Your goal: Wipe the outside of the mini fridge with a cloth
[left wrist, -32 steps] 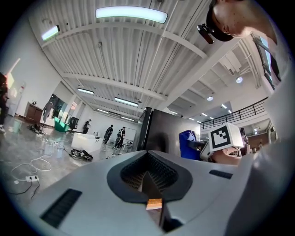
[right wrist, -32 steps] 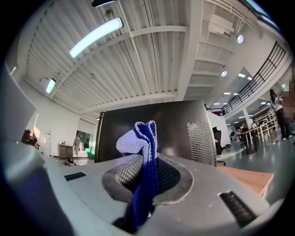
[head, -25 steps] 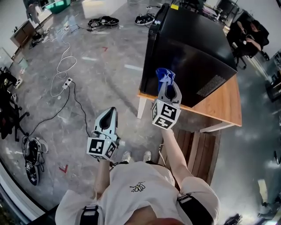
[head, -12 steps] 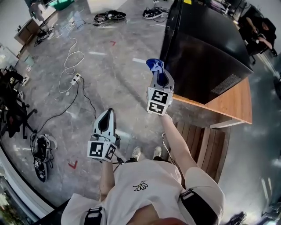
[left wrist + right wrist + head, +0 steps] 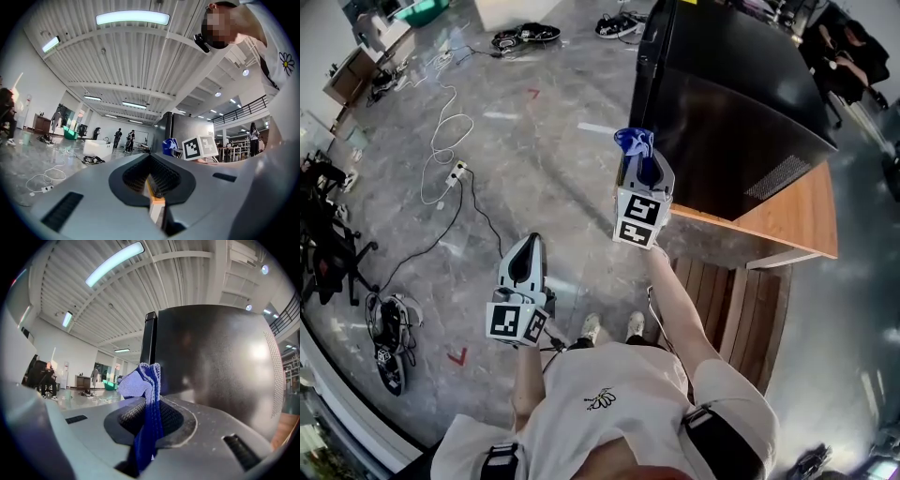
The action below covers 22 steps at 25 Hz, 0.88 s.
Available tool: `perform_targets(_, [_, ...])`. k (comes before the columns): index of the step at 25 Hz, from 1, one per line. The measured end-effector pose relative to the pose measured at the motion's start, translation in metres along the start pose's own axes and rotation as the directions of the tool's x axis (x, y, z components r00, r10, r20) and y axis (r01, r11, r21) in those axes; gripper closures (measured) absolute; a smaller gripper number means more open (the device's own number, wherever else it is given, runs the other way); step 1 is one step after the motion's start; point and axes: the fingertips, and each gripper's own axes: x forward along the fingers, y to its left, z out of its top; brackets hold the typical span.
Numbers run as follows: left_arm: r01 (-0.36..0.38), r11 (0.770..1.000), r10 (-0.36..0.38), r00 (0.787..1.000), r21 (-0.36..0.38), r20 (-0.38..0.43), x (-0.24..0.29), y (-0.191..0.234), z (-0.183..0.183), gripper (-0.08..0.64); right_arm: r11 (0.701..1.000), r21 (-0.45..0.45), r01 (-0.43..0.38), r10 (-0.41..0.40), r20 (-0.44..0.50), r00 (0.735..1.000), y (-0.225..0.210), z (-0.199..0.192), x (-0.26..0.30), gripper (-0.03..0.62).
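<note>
Since a second ago the right gripper (image 5: 639, 161) has come away from the dark side panel of the mini fridge (image 5: 741, 94) and now hangs beside the fridge's near left corner, while the left gripper (image 5: 528, 246) has barely shifted. Seen from above, a person in a white shirt holds both grippers out in front. The right gripper's jaws are pinched on a blue cloth (image 5: 634, 141) — a bunched tuft stands up past the fingertips and a darker fold runs down between them. In the right gripper view the cloth sits in front of the fridge's vertical corner edge; whether it touches the metal cannot be told. The fridge is black and glossy, with a vent grille (image 5: 778, 173) on the side panel facing the person, and it stands on a wooden table (image 5: 802, 220) to the right. The left gripper is held lower and to the left, well apart from the fridge, over the grey stone floor (image 5: 544, 159); its jaws are pressed together with nothing between them. On the floor to the left a white cable (image 5: 441, 131) loops toward a power strip (image 5: 457, 172) — and pairs of shoes (image 5: 523, 37) lie at the far side.
</note>
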Motion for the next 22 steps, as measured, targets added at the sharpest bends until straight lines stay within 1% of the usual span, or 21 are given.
perform_targets(3, [0.023, 1.0, -0.023, 1.0, 0.001, -0.006, 0.01, -0.01, -0.003, 0.555, 1.0, -0.016, 0.009, -0.009, 0.01, 1.0, -0.012, 0.0, -0.005, 0.531])
perform_targets(6, [0.053, 0.999, -0.053, 0.998, 0.009, -0.018, 0.019, -0.023, -0.007, 0.555, 0.999, -0.015, 0.028, -0.027, 0.017, 0.999, -0.032, -0.002, -0.013, 0.531])
perform_targets(9, [0.079, 0.997, -0.079, 0.997, 0.001, -0.015, 0.025, -0.037, -0.008, 0.555, 0.999, -0.019, 0.044, -0.044, 0.016, 0.999, -0.053, -0.004, -0.024, 0.531])
perform_targets(15, [0.135, 0.991, -0.135, 0.991, 0.002, -0.013, 0.042, -0.069, -0.015, 0.555, 0.993, -0.039, 0.114, -0.114, 0.007, 0.993, -0.108, -0.013, -0.042, 0.531])
perform_targets(22, [0.171, 0.985, -0.171, 0.985, 0.001, -0.012, 0.057, -0.103, -0.022, 0.555, 0.983, -0.045, 0.178, -0.178, -0.001, 0.984, -0.166, -0.023, -0.063, 0.531])
